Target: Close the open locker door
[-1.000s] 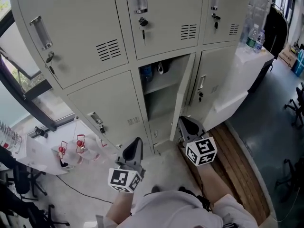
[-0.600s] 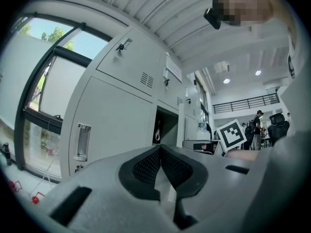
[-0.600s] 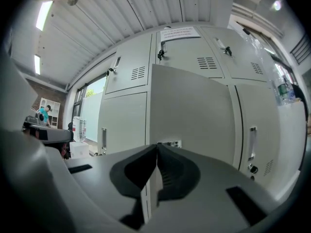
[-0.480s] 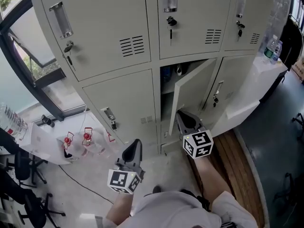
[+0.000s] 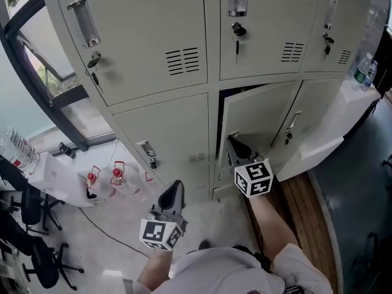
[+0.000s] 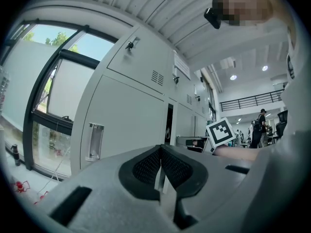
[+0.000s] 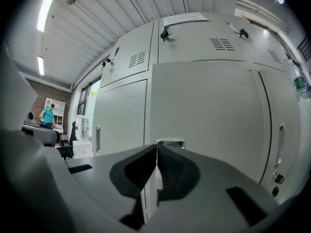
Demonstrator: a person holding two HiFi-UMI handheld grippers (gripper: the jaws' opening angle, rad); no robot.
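Note:
The grey lower middle locker door [image 5: 257,118] stands only a narrow crack ajar, with a dark gap [image 5: 222,124] along its left edge. My right gripper [image 5: 235,143] is shut and its tip rests against the door's lower left part, beside the latch. In the right gripper view the door [image 7: 209,106] fills the frame just past the shut gripper [image 7: 156,147]. My left gripper [image 5: 173,192] hangs shut and empty lower left, away from the lockers. In the left gripper view this gripper [image 6: 161,150] points along the locker fronts toward the dark gap [image 6: 169,130].
The other locker doors [image 5: 159,35] are closed, some with keys in their locks. A white counter [image 5: 331,133] with bottles [image 5: 365,71] stands at right, above a wooden floor strip [image 5: 303,204]. Small red-capped items [image 5: 104,175] lie on the floor at left, near a window [image 5: 43,60].
The locker door has swung from wide open to nearly shut, pushed by my right gripper moving forward and left. The left gripper has barely moved.

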